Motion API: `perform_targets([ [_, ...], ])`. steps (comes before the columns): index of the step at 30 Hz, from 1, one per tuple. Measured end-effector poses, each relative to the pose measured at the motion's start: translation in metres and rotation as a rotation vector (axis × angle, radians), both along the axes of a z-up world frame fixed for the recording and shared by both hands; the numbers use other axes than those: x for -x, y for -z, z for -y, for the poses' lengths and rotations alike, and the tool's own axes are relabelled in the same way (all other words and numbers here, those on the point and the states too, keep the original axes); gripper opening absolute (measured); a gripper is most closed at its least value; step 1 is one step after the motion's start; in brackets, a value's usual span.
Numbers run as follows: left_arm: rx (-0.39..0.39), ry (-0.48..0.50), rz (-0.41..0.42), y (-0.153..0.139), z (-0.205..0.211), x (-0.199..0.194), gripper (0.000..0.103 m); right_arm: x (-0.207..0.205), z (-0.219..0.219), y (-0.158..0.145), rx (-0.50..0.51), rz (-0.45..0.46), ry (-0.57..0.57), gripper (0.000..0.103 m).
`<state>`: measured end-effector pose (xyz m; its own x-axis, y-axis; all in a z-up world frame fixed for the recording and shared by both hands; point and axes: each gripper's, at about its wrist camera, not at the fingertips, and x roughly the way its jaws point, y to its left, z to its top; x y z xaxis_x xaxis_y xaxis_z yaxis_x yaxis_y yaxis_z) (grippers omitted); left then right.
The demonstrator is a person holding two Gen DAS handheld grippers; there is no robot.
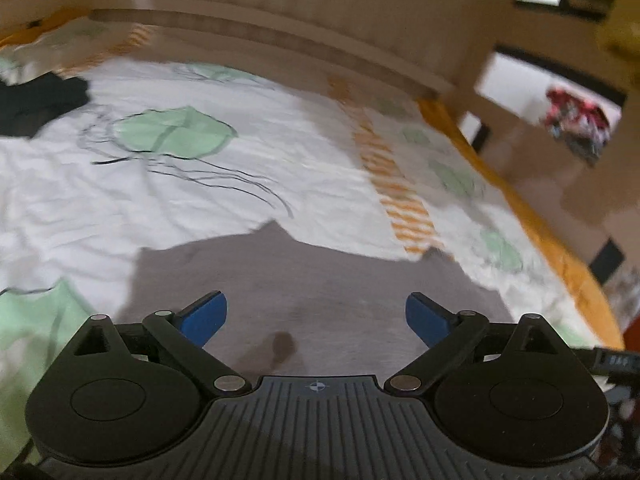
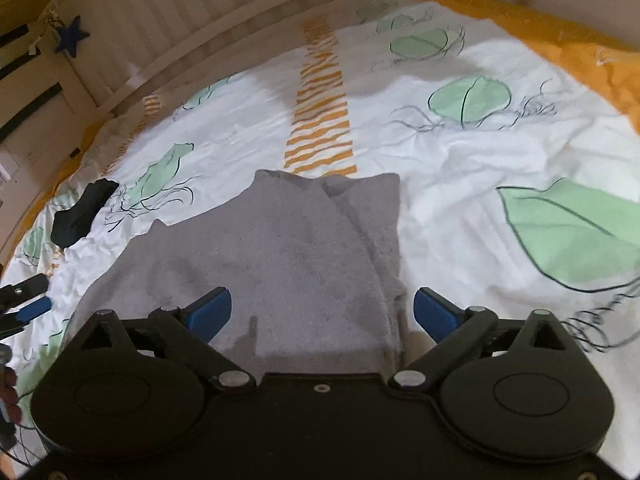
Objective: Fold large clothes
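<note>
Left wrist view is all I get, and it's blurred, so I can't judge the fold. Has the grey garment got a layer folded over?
Observer: Yes. The right wrist view shows the grey garment with a flap folded over along one side.
Operator: Is the right gripper holding it?
Observer: No, the right gripper hangs open above the cloth, nothing pinched.
Operator: Anything else on the bed?
Observer: A dark item lies apart from the garment, on the printed bedsheet.
</note>
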<state>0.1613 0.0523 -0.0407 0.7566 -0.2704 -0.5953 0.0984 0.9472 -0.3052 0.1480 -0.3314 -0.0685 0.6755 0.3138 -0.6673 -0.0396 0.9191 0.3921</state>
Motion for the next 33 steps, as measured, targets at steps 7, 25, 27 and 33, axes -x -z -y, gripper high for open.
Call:
perform_targets([
  [7, -0.14, 0.054, -0.029, 0.027, 0.047, -0.032, 0.097, -0.009, 0.0, 0.008, -0.004, -0.009, -0.021, 0.099],
  [25, -0.237, 0.051, -0.119, 0.065, 0.058, -0.048, 0.103, -0.051, 0.041, 0.051, -0.283, -0.141, -0.079, 0.103],
  [27, -0.235, 0.05, -0.124, 0.064, 0.058, -0.049, 0.103, -0.063, 0.042, 0.057, -0.36, -0.137, -0.11, 0.103],
  [33, -0.23, 0.072, -0.149, 0.06, 0.058, -0.056, 0.103, -0.081, 0.04, 0.073, -0.486, -0.091, -0.145, 0.103],
])
